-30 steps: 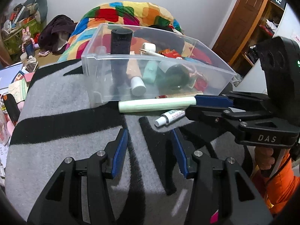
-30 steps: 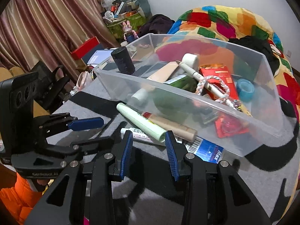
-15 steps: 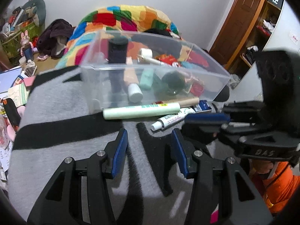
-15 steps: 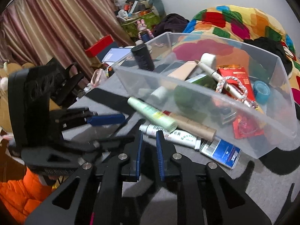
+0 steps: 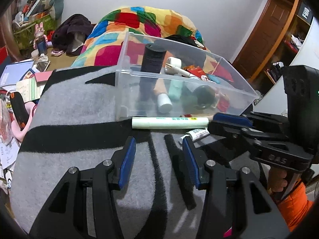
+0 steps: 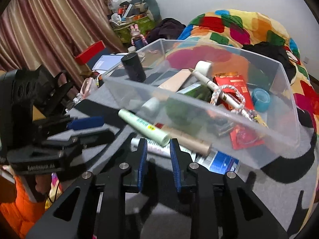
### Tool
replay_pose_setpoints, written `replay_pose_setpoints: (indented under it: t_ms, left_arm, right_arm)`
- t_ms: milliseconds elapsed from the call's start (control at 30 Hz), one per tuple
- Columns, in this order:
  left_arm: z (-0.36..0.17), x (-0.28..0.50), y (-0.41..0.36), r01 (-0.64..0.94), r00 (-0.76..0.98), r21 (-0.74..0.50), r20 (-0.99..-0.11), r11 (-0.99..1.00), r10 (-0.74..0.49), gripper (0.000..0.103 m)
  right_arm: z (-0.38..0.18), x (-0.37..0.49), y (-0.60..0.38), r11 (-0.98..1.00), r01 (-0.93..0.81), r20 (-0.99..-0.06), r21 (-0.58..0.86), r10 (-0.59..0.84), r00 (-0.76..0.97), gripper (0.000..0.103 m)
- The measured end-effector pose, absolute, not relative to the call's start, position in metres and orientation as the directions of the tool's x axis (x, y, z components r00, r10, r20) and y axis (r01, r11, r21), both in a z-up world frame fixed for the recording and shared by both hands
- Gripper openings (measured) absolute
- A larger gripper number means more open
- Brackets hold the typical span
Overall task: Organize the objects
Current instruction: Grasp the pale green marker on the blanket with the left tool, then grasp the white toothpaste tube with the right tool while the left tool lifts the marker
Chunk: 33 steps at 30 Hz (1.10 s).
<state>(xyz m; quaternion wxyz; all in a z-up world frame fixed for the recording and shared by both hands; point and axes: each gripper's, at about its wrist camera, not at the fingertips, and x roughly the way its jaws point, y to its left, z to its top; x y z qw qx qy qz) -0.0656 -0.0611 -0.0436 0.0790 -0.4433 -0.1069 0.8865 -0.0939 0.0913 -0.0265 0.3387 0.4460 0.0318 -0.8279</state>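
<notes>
A clear plastic bin [image 5: 235, 83] [image 6: 287, 91] holds a black cylinder [image 5: 152, 57], tubes, a pen, a rope ring and a tape roll. In front of it on the grey blanket lie a pale green tube [image 5: 169, 122] [image 6: 143, 127], a small white tube [image 5: 196, 135] [image 6: 157, 149], a tan tube [image 6: 189, 139] and a blue-white pack [image 6: 221, 162]. My right gripper [image 6: 158, 146] [image 5: 225, 122] is partly open at the green tube's cap end, with the tip between its pads. My left gripper [image 5: 159, 149] is open and empty, short of the tubes.
A colourful patchwork quilt [image 5: 151, 22] lies behind the bin. Books, papers and a pink toy [image 5: 18, 107] clutter the left edge. A wooden door [image 5: 269, 31] and shelves stand at the right. Curtains [image 6: 39, 29] and a red box [image 6: 89, 51] are beyond the blanket.
My right gripper narrowed half a second ago, then opened wider and moved forward to the green tube's end. The left gripper stays open and has barely moved.
</notes>
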Motion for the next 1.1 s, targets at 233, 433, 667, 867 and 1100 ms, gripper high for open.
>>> replay_pose_setpoints:
  t_ms: [233,433,667,867,1100]
  left_arm:
    - [-0.028,-0.061,-0.073,-0.030,-0.629,-0.263,-0.744,-0.964,0.223,0.048]
    - [-0.024,-0.080,-0.056,-0.058,-0.629,-0.228,-0.748,-0.972,0.213,0.048]
    - [-0.052,-0.109,-0.031,-0.077,-0.546,-0.146,-0.822,-0.986,0.164,0.048]
    - [-0.059,-0.097,-0.038,-0.074,-0.529,-0.136,-0.834,-0.988,0.155,0.048]
    - [-0.058,-0.063,-0.050,-0.076,-0.548,-0.147,-0.820,-0.986,0.165,0.048]
  right_arm:
    - [-0.035,-0.087,0.060,-0.713,0.653,-0.768,0.254,-0.560,-0.313,0.027]
    - [-0.034,-0.061,0.054,-0.601,0.749,-0.745,0.279,-0.627,-0.226,0.027]
    - [-0.035,-0.054,0.060,-0.609,0.739,-0.748,0.287,-0.625,-0.225,0.027]
    - [-0.032,-0.052,0.087,-0.653,0.687,-0.740,0.318,-0.624,-0.251,0.032]
    - [-0.027,-0.046,0.089,-0.706,0.668,-0.754,0.234,-0.566,-0.334,0.042]
